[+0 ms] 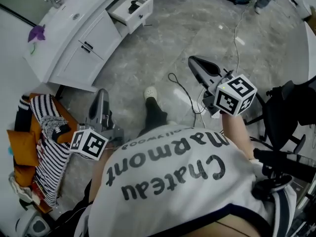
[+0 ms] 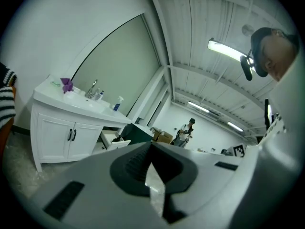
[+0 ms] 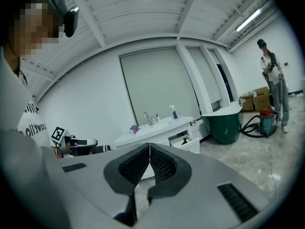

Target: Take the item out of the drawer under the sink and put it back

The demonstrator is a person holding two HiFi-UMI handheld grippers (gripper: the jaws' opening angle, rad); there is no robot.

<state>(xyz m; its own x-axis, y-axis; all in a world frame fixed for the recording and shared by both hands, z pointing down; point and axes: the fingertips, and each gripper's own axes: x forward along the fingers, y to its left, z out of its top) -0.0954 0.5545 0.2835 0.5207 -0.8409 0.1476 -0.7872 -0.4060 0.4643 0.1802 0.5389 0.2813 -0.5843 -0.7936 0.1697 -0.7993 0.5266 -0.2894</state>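
Item in open drawer, both grippers shut + empty, far off.

Dark item (image 1: 133, 5) lies inside the pulled-out drawer (image 1: 139, 15), at abt 11 o'clock in head view, on the rt end of the white sink cabinet (image 1: 81, 51); can't tell what the item is, too small. Left gripper (image 1: 101, 95) at 9 o'clock of the person's torso and right gripper (image 1: 195, 63) at 2 o'clock are both well apart from the drawer, jaws pressed together w/ nothing between them. Black cable (image 1: 178, 85) loops on the floor just beside the foot (image 1: 150, 92), on the path to the cabinet. Risks, my guess: foot snags the cable on approach; jaws reach the drawer w/o opening and shove the item to the back; small dark item slips from a poor pinch.
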